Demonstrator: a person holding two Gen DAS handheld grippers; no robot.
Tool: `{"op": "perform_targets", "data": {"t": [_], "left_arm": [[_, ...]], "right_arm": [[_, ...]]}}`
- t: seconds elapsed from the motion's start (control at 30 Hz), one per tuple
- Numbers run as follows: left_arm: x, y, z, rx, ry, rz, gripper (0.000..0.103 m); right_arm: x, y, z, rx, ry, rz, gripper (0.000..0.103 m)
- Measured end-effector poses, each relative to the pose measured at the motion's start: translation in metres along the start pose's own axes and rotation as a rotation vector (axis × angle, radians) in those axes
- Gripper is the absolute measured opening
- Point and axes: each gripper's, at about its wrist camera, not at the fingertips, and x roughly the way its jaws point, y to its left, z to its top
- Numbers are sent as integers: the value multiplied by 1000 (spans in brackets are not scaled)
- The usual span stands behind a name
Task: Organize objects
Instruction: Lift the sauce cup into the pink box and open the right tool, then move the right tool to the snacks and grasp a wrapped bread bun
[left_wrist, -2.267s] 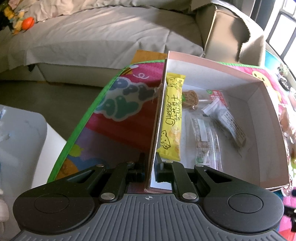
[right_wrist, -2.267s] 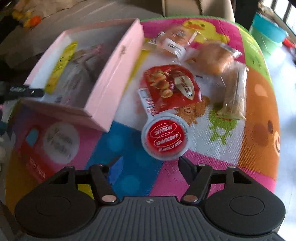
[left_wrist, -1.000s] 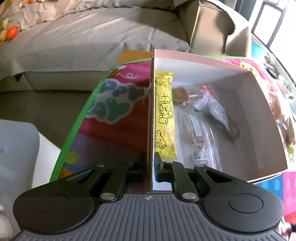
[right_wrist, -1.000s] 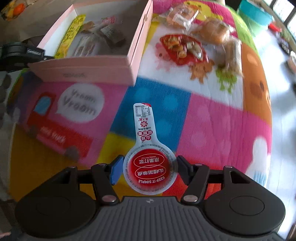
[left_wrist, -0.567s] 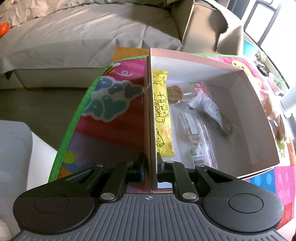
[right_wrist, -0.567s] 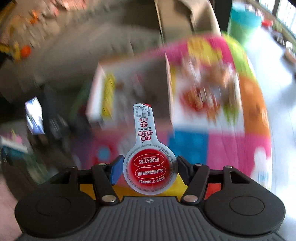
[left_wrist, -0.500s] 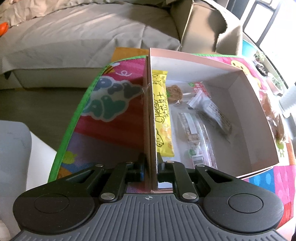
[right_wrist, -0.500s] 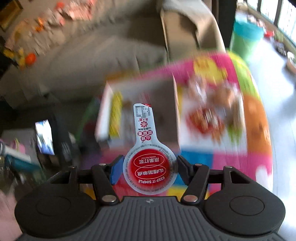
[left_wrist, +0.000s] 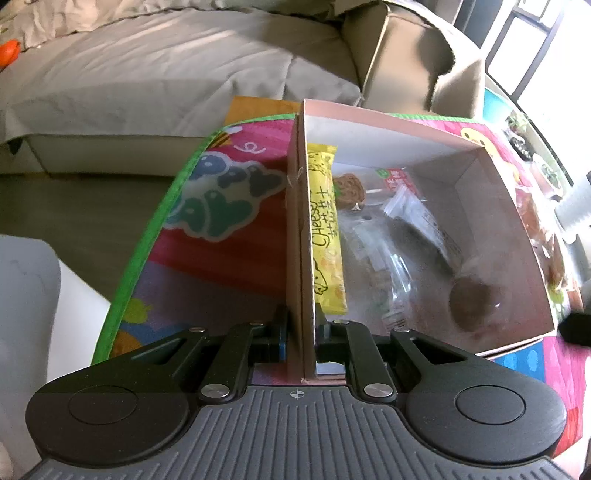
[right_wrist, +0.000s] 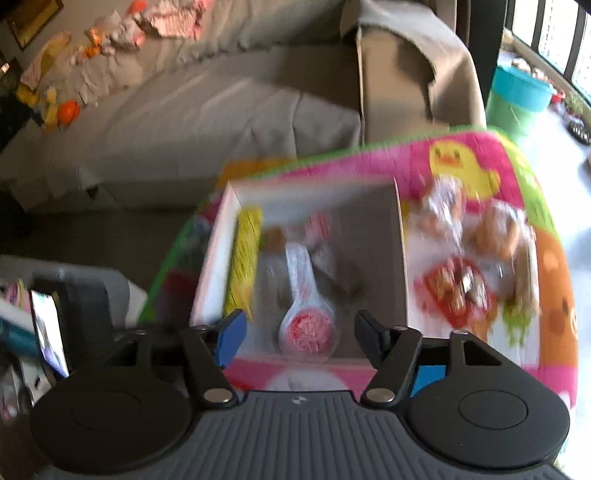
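My left gripper (left_wrist: 301, 326) is shut on the left wall of the pink box (left_wrist: 301, 236). The box holds a yellow cheese bar (left_wrist: 327, 236), a cookie (left_wrist: 349, 186) and clear snack packets (left_wrist: 413, 218). A blurred round brown shape (left_wrist: 469, 304) shows near the box's front right. In the right wrist view my right gripper (right_wrist: 297, 328) is open above the box (right_wrist: 314, 365). The red-lidded jelly cup (right_wrist: 306, 328) shows blurred between and below the fingers, loose over the box's near end.
The box sits on a colourful play mat (right_wrist: 546, 258). Red snack bag (right_wrist: 456, 291) and bread packets (right_wrist: 495, 229) lie right of the box. A grey sofa (left_wrist: 166, 74) stands behind. A teal bucket (right_wrist: 517, 96) stands at the far right.
My right gripper carried the jelly cup from the mat up over the box, then opened; the cup has left the fingers. My left gripper keeps its hold on the box wall.
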Motion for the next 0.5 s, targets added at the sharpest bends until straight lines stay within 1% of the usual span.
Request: {"op": "perform_targets", "data": {"t": [0.1,0.17,0.3,0.43,0.5], "left_arm": [[1,-2,0,-6,-7,10,14],[1,-2,0,-8,-10,18,13],[0,-7,-1,-3,-15,40,12],[-2,-8,-3,-16,-23,57,11],[-4,-8,-5,-18,-30,64,11]], "right_arm": [[6,-16,-20,31,60,-12,69],[8,-24,-30,40,81,-32,69],[0,-50,-42,45,83,-57,74],[-6,-80,-43,56,71,-96,74],[-4,-94,-42,64,74,-93,74]]}}
